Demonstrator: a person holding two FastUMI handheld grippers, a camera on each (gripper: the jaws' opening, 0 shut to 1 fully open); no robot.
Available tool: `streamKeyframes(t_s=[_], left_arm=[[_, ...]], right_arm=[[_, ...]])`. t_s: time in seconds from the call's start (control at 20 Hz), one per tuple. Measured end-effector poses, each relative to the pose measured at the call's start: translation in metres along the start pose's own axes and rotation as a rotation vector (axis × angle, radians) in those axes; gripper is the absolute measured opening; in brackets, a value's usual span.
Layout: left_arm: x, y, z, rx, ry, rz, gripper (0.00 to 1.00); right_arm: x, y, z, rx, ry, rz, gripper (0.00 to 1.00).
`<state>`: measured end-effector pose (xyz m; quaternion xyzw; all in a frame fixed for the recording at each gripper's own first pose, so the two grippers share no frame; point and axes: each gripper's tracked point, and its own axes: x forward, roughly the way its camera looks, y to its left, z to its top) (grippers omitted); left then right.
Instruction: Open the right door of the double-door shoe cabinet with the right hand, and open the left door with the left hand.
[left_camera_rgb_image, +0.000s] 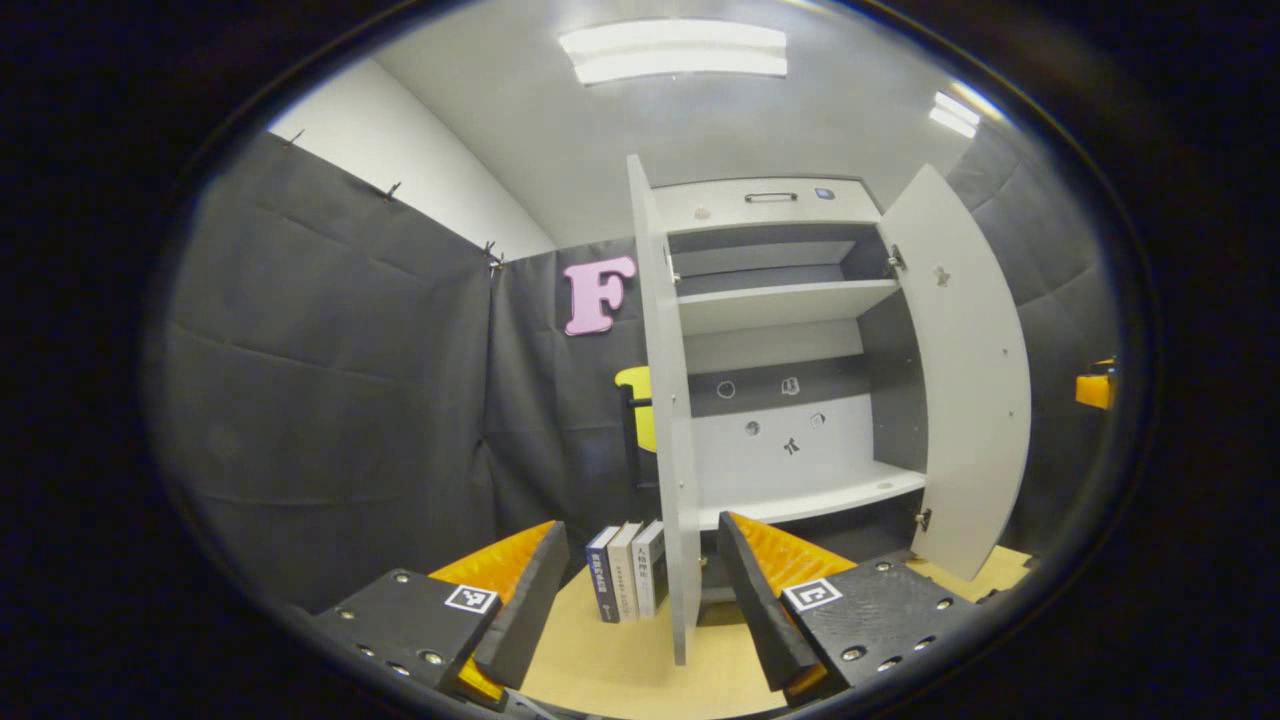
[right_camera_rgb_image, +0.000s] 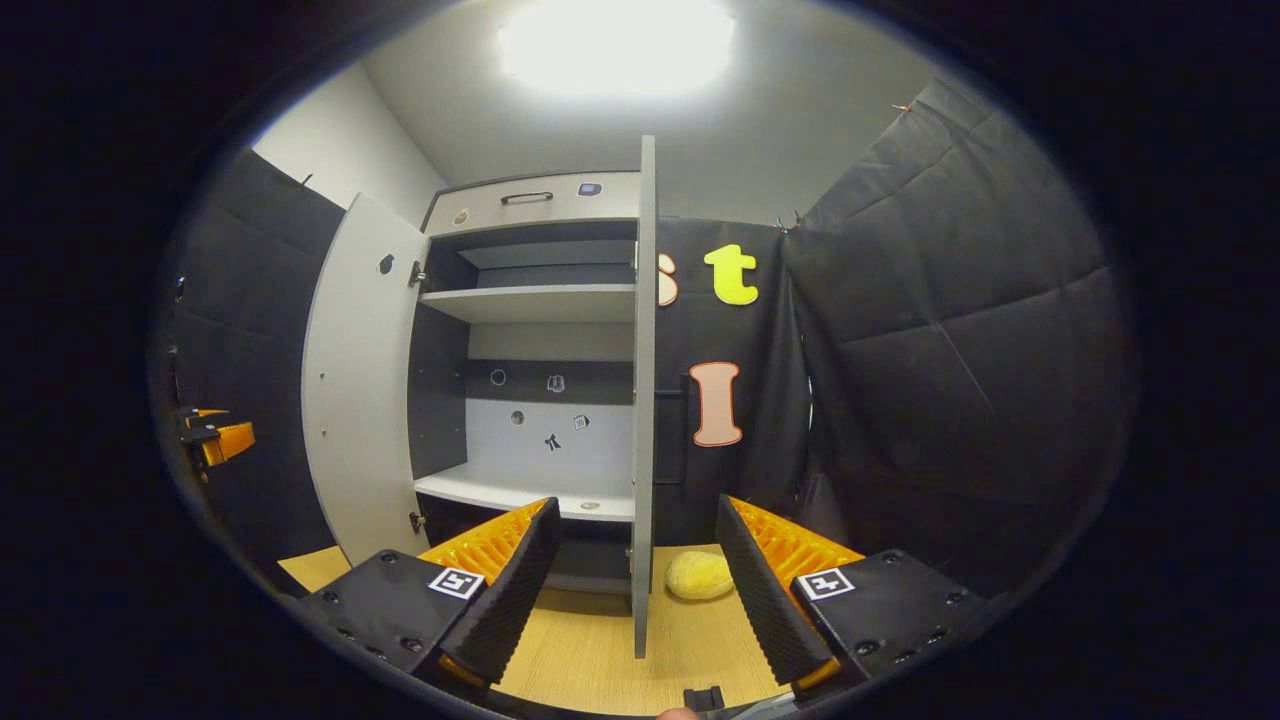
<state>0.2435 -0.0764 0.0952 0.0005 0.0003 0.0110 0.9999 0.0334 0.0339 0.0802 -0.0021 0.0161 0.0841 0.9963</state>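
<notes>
The white shoe cabinet (left_camera_rgb_image: 780, 300) stands on the wooden floor with both doors swung out. In the left gripper view its left door (left_camera_rgb_image: 668, 400) is edge-on, and the lower edge runs down between the spread fingers of my left gripper (left_camera_rgb_image: 640, 530), which is open and not pressing on it. The right door (left_camera_rgb_image: 970, 380) hangs wide open. In the right gripper view the right door (right_camera_rgb_image: 643, 400) is edge-on between the fingers of my right gripper (right_camera_rgb_image: 635, 508), also open with gaps on both sides. The left door (right_camera_rgb_image: 360, 400) stands open at the left.
Three books (left_camera_rgb_image: 628, 582) stand upright on the floor left of the cabinet. A yellow sponge-like lump (right_camera_rgb_image: 700, 576) lies on the floor beside the right door. A drawer with a handle (left_camera_rgb_image: 770, 197) tops the cabinet; its shelves (left_camera_rgb_image: 790, 303) are bare. The other gripper (right_camera_rgb_image: 215, 437) shows far left.
</notes>
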Motion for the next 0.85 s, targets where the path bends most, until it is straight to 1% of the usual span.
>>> streamKeyframes(t_s=[0.2,0.85], left_arm=[[0.0007,0.0008,0.0033,0.008,-0.016,-0.004,0.88],[-0.0020,0.0043,0.0079,0.040,-0.042,-0.001,0.88]], right_arm=[[0.0010,0.0022,-0.0036,-0.009,0.009,-0.001,0.97],[0.0086,0.0017,-0.0014,0.021,-0.001,-0.011,0.98]])
